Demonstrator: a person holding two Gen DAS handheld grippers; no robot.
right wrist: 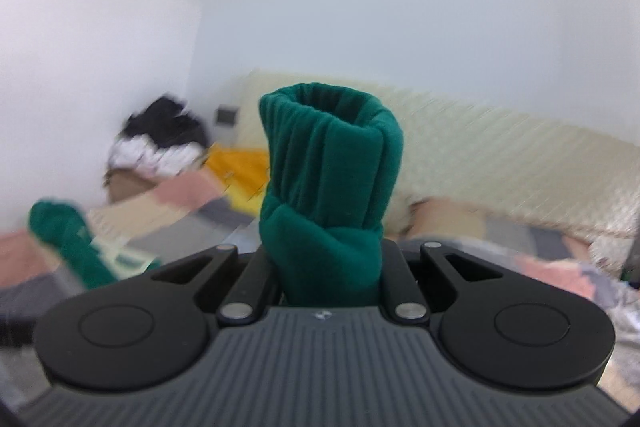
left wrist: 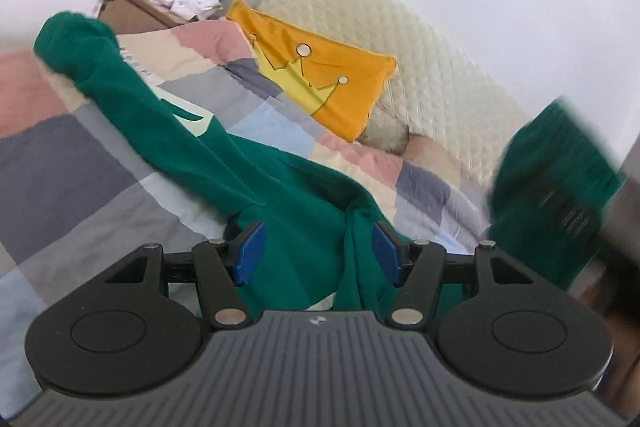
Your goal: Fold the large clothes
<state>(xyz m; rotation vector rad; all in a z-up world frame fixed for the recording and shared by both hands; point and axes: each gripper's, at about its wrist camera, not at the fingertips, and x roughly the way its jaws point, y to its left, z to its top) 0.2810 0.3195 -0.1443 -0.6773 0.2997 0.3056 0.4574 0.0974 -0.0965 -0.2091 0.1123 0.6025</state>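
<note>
Right gripper (right wrist: 326,267) is pinching a bunched cuff of the dark green cotton sweatshirt (left wrist: 208,143), lifted clear at twelve o'clock. Left gripper (left wrist: 318,251) is spread, green cloth lying loose between its blue pads (left wrist: 250,253). The body sprawls across the pastel patchwork quilt (left wrist: 80,167). To fold cleanly, I'd draw that sleeve taut across the chest. The orange crown cushion (left wrist: 316,67) at one o'clock crowds things; open quilt at nine.

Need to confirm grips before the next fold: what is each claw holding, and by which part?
Right claw is shut on the green sweatshirt by a bunched cuff end. Left claw stands open around the fabric, gripping nothing.
</note>
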